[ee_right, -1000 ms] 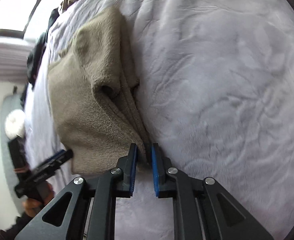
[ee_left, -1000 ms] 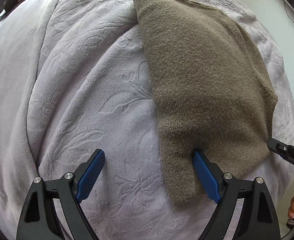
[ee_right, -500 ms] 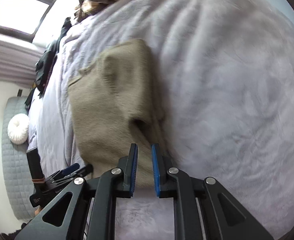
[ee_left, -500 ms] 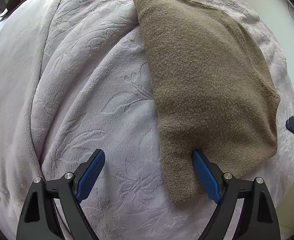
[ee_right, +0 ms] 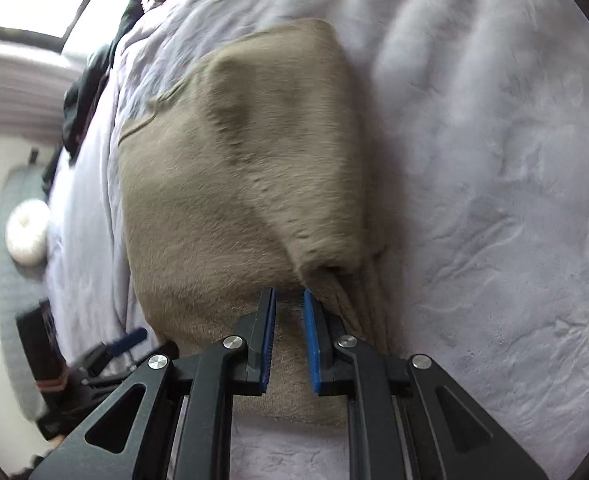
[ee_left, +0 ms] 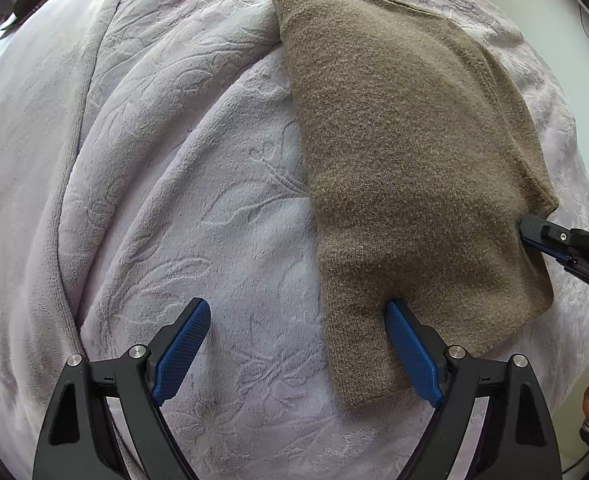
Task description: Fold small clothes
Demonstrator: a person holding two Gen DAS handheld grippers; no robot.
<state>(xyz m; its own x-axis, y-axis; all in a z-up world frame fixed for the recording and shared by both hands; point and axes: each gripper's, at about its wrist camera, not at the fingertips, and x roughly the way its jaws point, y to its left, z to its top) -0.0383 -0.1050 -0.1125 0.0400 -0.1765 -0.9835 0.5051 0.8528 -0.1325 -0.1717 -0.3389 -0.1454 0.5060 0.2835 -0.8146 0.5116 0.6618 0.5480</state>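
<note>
Your sweater (ee_left: 410, 168) is partly folded; the wide left tool (ee_left: 294, 354) holds nothing, while the narrow right tool (ee_right: 288, 336), its jaws closing, must finish the next fold.

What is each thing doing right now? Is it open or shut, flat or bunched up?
Sweater: folded, lying mostly flat on the blanket, bunched at one corner.
Blanket: spread out, softly wrinkled.
Left gripper: open wide, one finger on the sweater, one over the blanket.
Right gripper: shut, at the sweater's edge, nothing seen pinched.
</note>
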